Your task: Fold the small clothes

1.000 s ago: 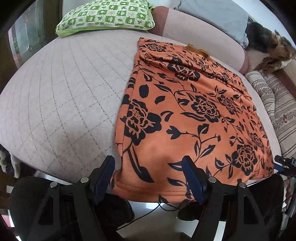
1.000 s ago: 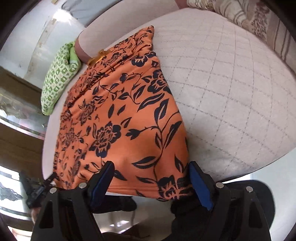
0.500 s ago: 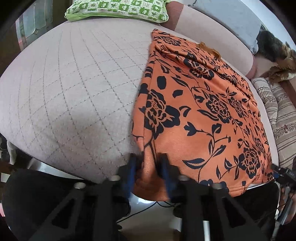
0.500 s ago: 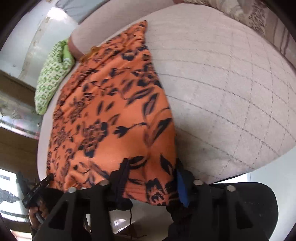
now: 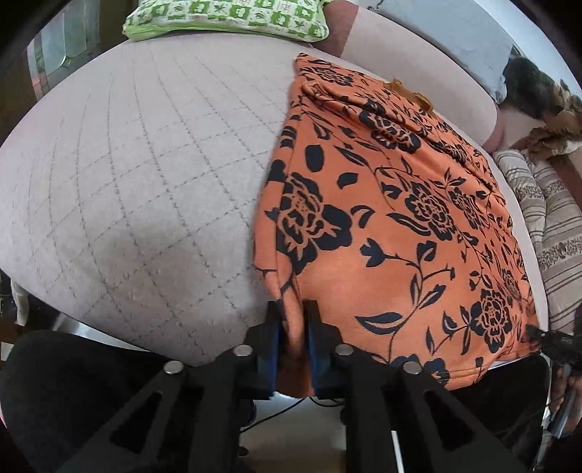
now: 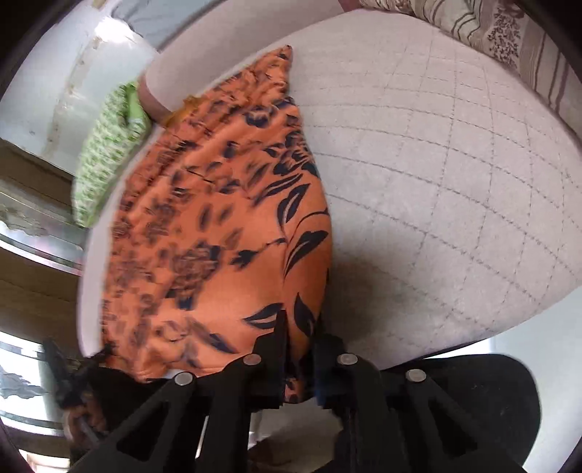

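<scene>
An orange garment with a black flower print lies spread flat on a quilted beige cushion, its near hem hanging over the front edge. My left gripper is shut on the hem's near left corner. My right gripper is shut on the hem's near right corner of the garment. The right gripper also shows at the hem's far right in the left wrist view. The right wrist view is motion-blurred.
A green patterned pillow lies at the back left. A striped cushion sits to the right. A dark furry animal lies at the back right. Floor shows below the cushion's front edge.
Both grippers went from open astride the hem to shut on its two near corners. The fabric is bunched up between each pair of fingers.
</scene>
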Motion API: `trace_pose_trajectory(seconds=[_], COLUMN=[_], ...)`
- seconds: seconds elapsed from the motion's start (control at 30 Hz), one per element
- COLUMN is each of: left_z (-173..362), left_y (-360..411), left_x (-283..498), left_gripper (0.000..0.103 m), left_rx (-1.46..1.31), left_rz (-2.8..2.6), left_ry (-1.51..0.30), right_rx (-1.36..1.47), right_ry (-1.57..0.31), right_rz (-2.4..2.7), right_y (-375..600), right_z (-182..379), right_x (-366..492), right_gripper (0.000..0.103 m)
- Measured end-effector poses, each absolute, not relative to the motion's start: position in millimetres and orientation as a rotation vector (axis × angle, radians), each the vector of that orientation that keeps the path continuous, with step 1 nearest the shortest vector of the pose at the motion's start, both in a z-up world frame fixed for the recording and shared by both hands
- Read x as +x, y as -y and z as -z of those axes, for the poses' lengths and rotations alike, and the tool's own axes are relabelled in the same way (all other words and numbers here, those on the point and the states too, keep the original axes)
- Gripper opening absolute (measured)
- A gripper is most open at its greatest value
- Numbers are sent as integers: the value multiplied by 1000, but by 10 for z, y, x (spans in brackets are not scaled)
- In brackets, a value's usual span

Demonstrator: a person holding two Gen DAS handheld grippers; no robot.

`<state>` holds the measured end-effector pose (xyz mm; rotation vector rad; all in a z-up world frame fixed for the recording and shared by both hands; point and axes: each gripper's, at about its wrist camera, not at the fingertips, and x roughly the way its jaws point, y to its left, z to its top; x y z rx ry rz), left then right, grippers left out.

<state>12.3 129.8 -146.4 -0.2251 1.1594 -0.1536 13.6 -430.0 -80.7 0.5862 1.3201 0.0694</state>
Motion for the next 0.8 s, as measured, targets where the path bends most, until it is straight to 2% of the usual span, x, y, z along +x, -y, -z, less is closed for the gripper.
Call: trace_pose_trajectory(seconds=[0.03,0.07,0.1,0.13,0.17,0.2,0.33,0.47,0.57,0.63,0.7,0.73,0.77,0.8], left_z=[1459,1447,1444,1439,1430,1413,1277,739,222,57,60,139,319,492], left_y=[-1275,-1233,-1186,-1139,-1098,-1080,-1166,-1178,-1149,-1132,-1014,-949,-850,-780], left_x=[131,128,130,129,134,155,303,635,1245,1686,2299,2536,2857,3055], left_gripper=[36,45,45,44,21,8,7,7,7,9,36,70,83,83], left_rx=[-228,-220,-201,-166,-134,-122,-223,-270,-307,-347,-323,-295,-241,-183], left_rz=[177,200,197,188,178,185,251,331,360,350,286,254,192,138], left_ry=[-1163,-1157,-1156,-1154,-1151,-1150,-1159,-1060,-929,-863,-825,-825,-798,-795], right_rx=[593,575,558,562,583,603,680,827,865,854,858,902,920,919], right_ry=[-1315,-1309,-1312,-1312,-1315,-1326,-1303,-1147,-1004,-914,-873,-871,-873,-885], right_rz=[-78,-83,-86,-88,-94,-109,-213,-299,-354,-363,-319,-281,-261,-219], right_y=[4278,4259,4246,4255,4269,4295,4307,4481,4663,4764,4868,4944,4989,5019], right_z=[809,797,796,800,815,831,701,271,-111,-303,-285,-128,15,199], right_x=[131,128,127,121,130,149,256,660,1302,1880,2392,2702,2909,3088], right_gripper=[15,16,16,16,16,14,11,11,11,11,14,14,23,53])
